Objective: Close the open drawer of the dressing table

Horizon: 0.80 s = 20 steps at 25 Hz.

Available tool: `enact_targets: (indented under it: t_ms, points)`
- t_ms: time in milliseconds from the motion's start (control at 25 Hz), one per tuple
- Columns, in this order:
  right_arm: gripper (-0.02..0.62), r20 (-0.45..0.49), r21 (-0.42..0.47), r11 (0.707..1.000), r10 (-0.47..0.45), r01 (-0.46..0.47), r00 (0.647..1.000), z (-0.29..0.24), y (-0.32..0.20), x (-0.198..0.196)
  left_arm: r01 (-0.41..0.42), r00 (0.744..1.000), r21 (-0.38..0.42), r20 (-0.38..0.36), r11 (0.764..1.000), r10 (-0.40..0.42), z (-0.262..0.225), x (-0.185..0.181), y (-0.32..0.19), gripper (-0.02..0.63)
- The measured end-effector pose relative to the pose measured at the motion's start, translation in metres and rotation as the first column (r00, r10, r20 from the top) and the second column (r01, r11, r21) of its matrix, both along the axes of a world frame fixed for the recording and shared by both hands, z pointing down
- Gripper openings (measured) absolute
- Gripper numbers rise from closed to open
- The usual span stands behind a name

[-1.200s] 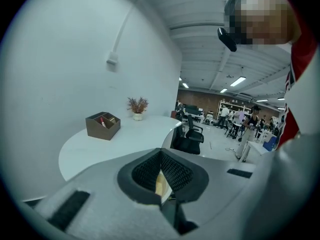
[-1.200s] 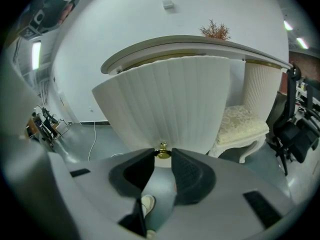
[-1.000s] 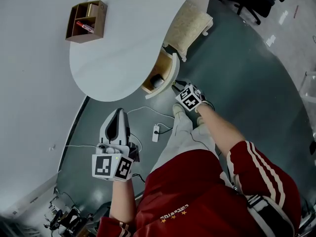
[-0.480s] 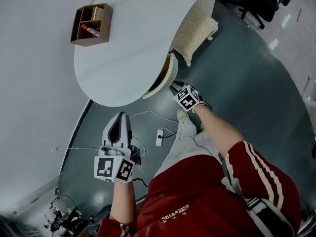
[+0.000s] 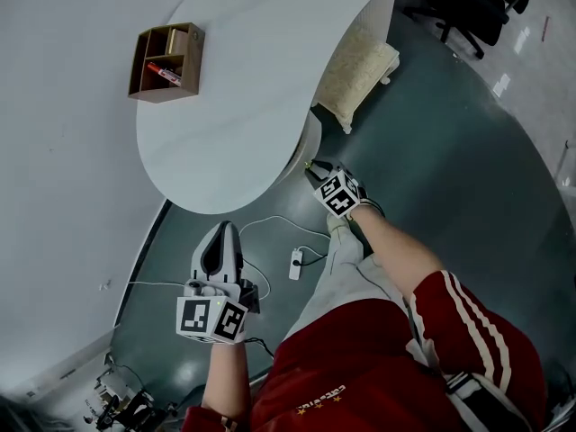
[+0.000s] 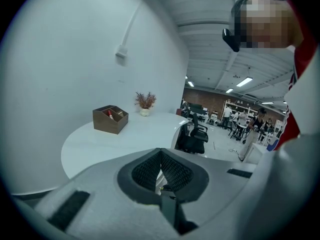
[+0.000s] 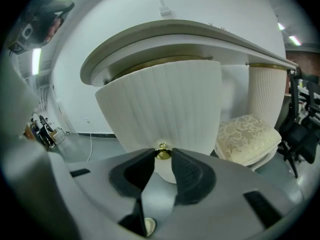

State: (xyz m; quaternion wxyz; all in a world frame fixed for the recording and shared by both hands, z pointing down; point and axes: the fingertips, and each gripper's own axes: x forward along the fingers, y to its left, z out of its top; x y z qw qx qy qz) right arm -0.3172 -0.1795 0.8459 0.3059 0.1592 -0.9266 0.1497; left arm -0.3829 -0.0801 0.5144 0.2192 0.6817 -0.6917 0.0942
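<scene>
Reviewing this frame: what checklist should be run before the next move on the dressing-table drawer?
1. Right gripper on the gold knob: ok, jaws closed on it.
2. Drawer fully home under the tabletop: cannot tell; a thin brown edge shows above its front.
3. Stool clear of the drawer: ok, apart at its side.
4. Left gripper empty and out of the way: ok, jaws together, held short of the table.
5. Organizer box away from the table edge: ok.

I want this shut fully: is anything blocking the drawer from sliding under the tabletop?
Nothing visible does. The right tongs grip the gold knob on the drawer, and the cushioned stool stands off to its side.
</scene>
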Motion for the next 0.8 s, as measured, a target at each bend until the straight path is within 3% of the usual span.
enact_targets:
  t_ms: [800]
  points:
    - [0.107,0.028,0.023,1.0,0.012,-0.013,1.0,-0.001,-0.022,-0.048,-0.012,1.0,-0.021,-0.002,1.0,0.012,0.007,-0.018,-0.006,0.0]
